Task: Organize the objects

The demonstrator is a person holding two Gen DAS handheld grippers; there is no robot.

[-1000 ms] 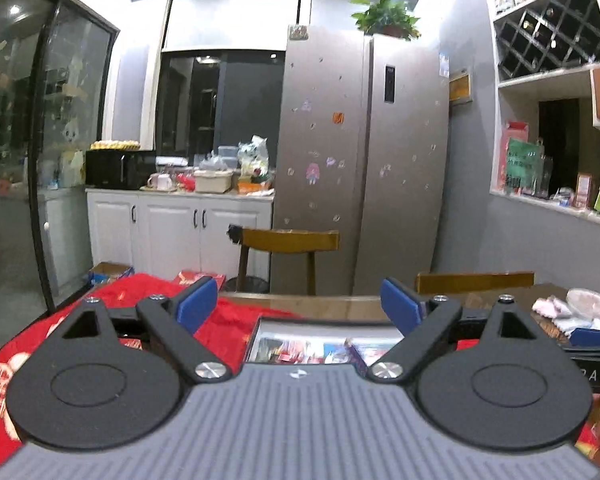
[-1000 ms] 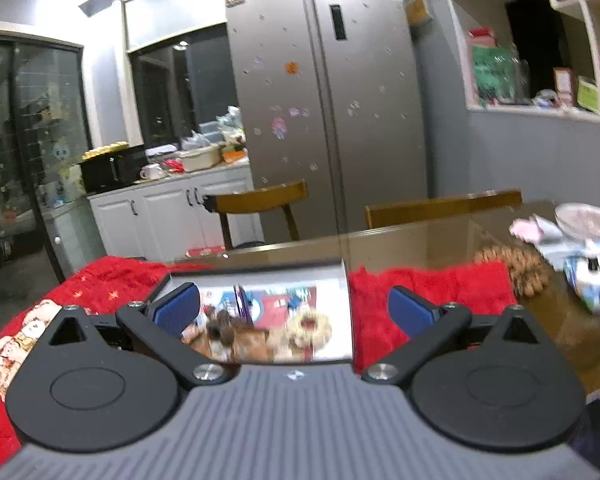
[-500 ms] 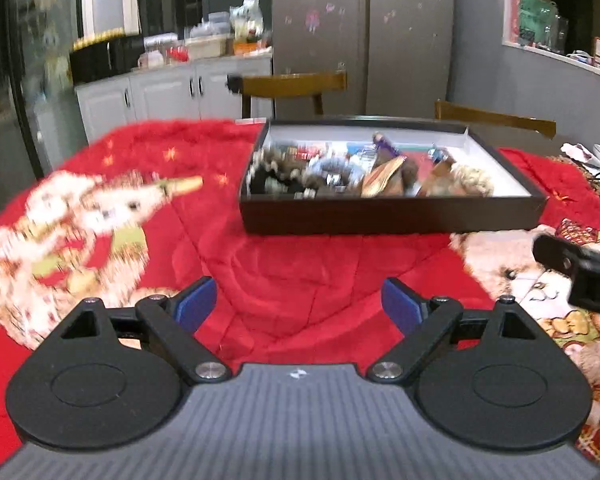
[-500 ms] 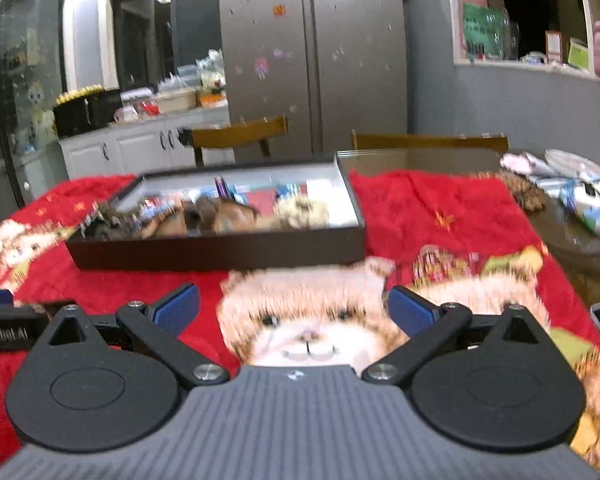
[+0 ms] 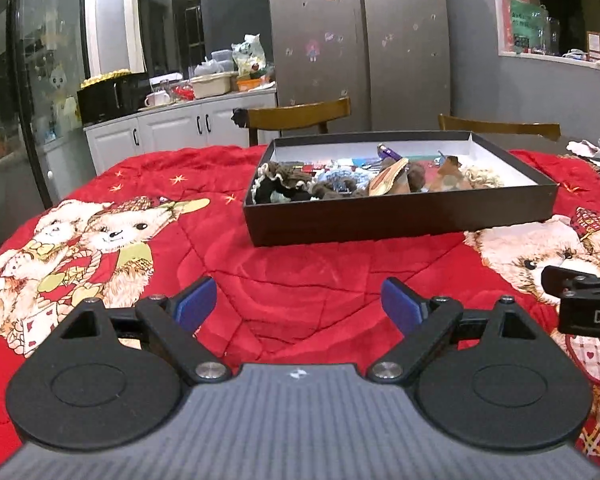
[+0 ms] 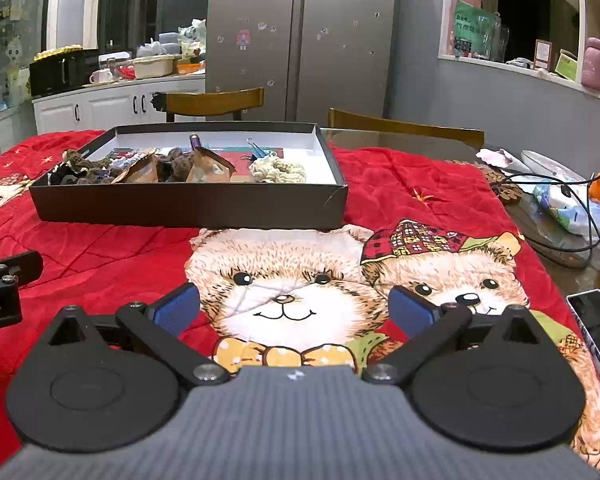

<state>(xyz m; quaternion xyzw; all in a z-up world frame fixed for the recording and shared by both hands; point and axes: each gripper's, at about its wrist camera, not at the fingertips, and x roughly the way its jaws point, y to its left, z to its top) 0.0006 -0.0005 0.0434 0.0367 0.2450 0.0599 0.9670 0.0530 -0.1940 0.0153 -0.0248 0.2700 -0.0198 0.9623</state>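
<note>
- A shallow dark box (image 5: 400, 220) with a white inside sits on a red blanket (image 5: 300, 276) printed with teddy bears; it is the landmark for all that follows.
- Inside the box lies a jumble of small things, crowded toward its near wall: dark brown scrunchies (image 5: 288, 178) at its left end, a cream scrunchie (image 6: 278, 170) toward its right, brown paper packets (image 6: 212, 166) between them, and a purple item (image 5: 388, 153) standing up behind.
- The far part of the box floor shows white, with some flat coloured cards on it.
- The left gripper (image 5: 298, 306) hovers over the blanket in front of the box, well apart from it, its blue-padded fingers spread wide with nothing between them.
- The right gripper (image 6: 294, 308) is also in front of the box, toward its right end, over the printed bear faces (image 6: 296, 280); its jaws stand wide apart and hold nothing.
- Each gripper's black body shows at the edge of the other's view.
- Behind the box stand two wooden chairs (image 5: 296, 114), then a steel fridge (image 5: 360, 40) and white cabinets (image 5: 172, 134).
- Right of the box, past the blanket's edge, cables and wrapped items (image 6: 568, 200) lie on the bare table.
</note>
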